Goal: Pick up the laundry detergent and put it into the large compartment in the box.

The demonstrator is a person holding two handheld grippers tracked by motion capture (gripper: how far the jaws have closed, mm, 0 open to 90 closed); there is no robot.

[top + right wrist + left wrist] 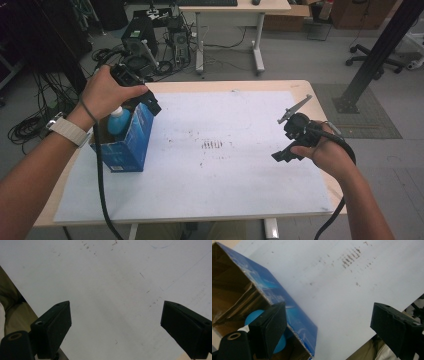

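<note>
Left gripper (150, 102) gapes over blue box (131, 142) — bottle (119, 121) inside.

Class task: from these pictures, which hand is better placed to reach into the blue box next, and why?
Left. The left gripper hovers open above the blue box and its light-blue bottle; the right gripper hangs open across the table.

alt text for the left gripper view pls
The left tool, jaws wide open and holding nothing, hangs over the edge of an open blue cardboard box with a light blue bottle inside. The box stands on a white, speckled table mat.
</note>
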